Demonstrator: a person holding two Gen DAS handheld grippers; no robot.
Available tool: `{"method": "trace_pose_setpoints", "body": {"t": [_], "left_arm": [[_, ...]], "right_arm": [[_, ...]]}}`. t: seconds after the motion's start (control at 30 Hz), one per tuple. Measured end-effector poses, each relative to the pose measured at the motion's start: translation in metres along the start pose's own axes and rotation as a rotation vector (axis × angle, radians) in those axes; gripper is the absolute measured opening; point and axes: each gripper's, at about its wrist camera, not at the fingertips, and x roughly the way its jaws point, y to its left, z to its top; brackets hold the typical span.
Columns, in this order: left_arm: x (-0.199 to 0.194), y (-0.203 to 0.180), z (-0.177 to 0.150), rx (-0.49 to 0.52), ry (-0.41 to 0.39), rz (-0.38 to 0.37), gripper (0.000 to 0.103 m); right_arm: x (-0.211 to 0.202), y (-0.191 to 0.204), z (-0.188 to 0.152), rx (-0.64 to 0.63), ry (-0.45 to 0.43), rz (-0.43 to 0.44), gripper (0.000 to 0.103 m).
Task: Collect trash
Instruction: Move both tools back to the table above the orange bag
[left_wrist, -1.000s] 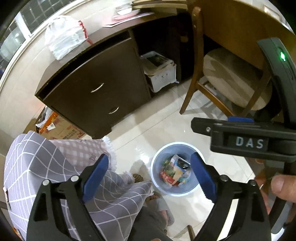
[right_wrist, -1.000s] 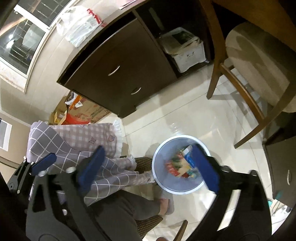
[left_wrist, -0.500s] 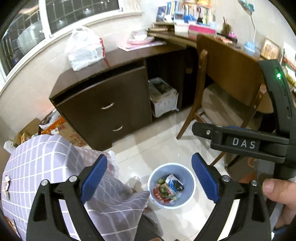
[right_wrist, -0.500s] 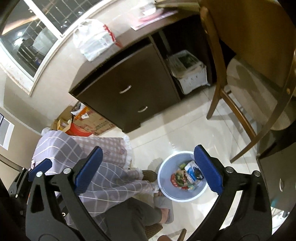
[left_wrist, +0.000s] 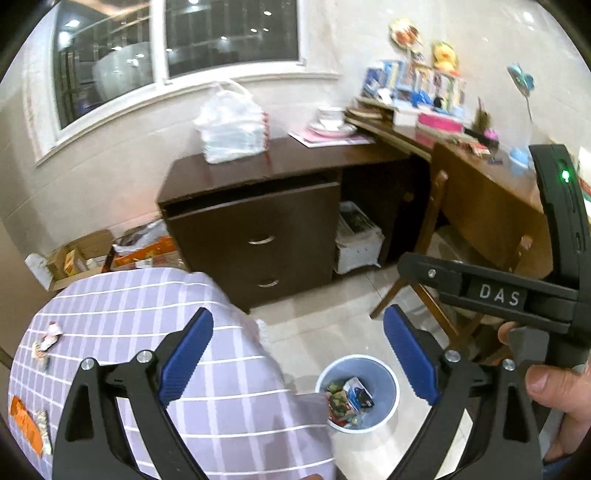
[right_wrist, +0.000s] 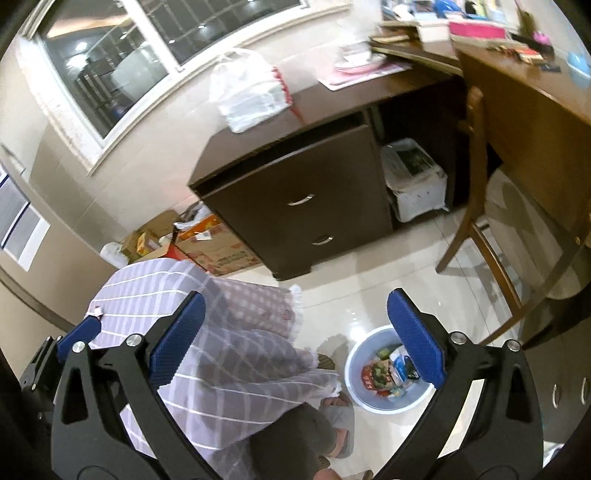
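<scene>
both views have tipped up since a second ago, from looking almost straight down at the bin to taking in the window and the whole dark desk (left_wrist: 258, 177), so the arms have lifted away from the drop spot.

left gripper (left_wrist: 295, 354) jaws are spread wide with nothing between them, same for the right gripper (right_wrist: 295, 336), wide apart and empty. just past them on the floor is the pale blue bin (left_wrist: 388, 373) with wrappers (left_wrist: 347, 397) already inside. on the checked cloth (left_wrist: 147, 332) to the left there are still scraps: a crumpled wrapper (left_wrist: 50, 338) near its far edge and an orange packet (left_wrist: 26, 424) down at the lower left.

my guess is the next grab is one of those. i'd go in low and flat with the left one, pinch only the wrapper and not the fabric under it, or the cloth comes along. white plastic bag (right_wrist: 251, 90) on the desk sits well apart from all this.
</scene>
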Motion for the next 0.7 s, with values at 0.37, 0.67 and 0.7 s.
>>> {"method": "trace_pose_setpoints", "body": {"t": [0.37,0.67,0.7], "left_arm": [[-0.056,0.097,-0.023,-0.154,-0.063,0.128,0.092],[-0.090,0.181,-0.065,-0.280,-0.068,0.290,0.092],[-0.094,0.194,-0.073,-0.302,-0.065,0.316,0.092]], "right_arm": [[-0.004,0.103,-0.008,-0.165,-0.001,0.069,0.097],[0.020,0.211,-0.045,-0.324,0.074,0.153,0.097],[0.025,0.225,-0.052,-0.345,0.087,0.164,0.097]]}}
